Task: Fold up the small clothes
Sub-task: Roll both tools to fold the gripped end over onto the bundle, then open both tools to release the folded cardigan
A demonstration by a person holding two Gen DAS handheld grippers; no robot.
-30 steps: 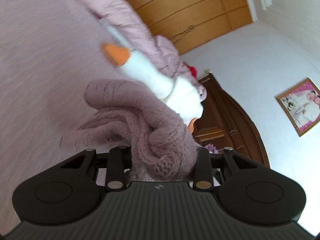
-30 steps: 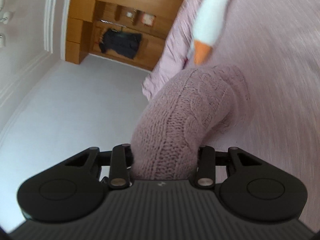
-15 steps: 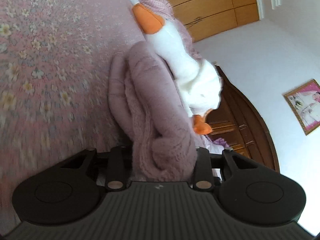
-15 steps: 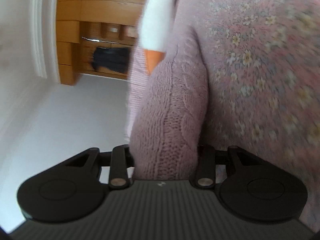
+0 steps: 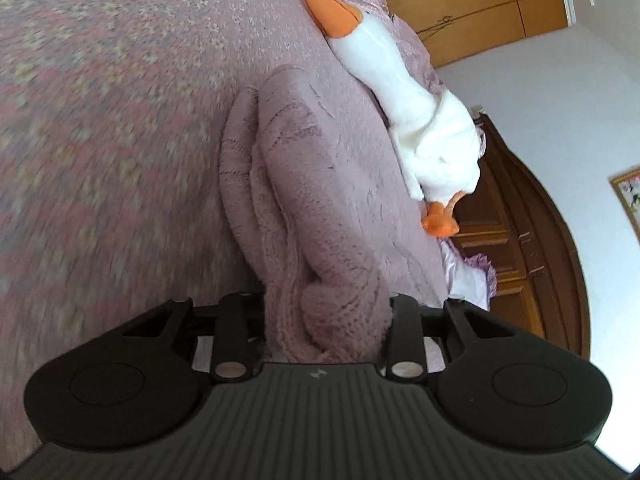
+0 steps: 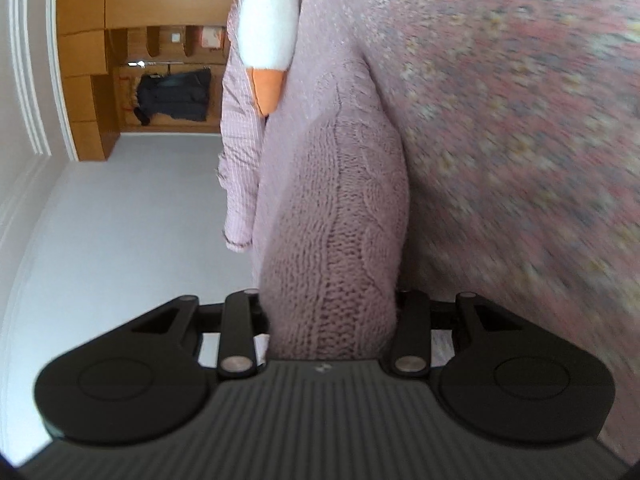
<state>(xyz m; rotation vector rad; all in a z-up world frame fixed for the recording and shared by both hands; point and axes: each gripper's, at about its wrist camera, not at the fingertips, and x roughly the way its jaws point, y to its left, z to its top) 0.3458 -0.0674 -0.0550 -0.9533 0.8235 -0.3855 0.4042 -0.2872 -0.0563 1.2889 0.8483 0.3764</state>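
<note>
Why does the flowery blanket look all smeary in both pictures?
Left wrist view: the floral bedspread is motion-blurred, while the knitted sweater and plush goose stay fairly sharp. Right wrist view: the bedspread smears too; the sweater looks crisp.

A chunky cable-knit wool sweater (image 5: 320,208), matt mauve and nubbly, bunches against the left gripper (image 5: 320,332), whose body is matt black plastic, ribbed along its top, with dull metal pins. The right gripper (image 6: 332,328) has the same finish. Beneath lies a flat, soft-looking floral cloth bedspread (image 5: 100,120). A plush goose toy (image 5: 424,120) shows fuzzy white and orange fabric. The wardrobe (image 6: 88,60) is smooth, satin-finished honey wood; the headboard (image 5: 532,240) is darker polished wood.
</note>
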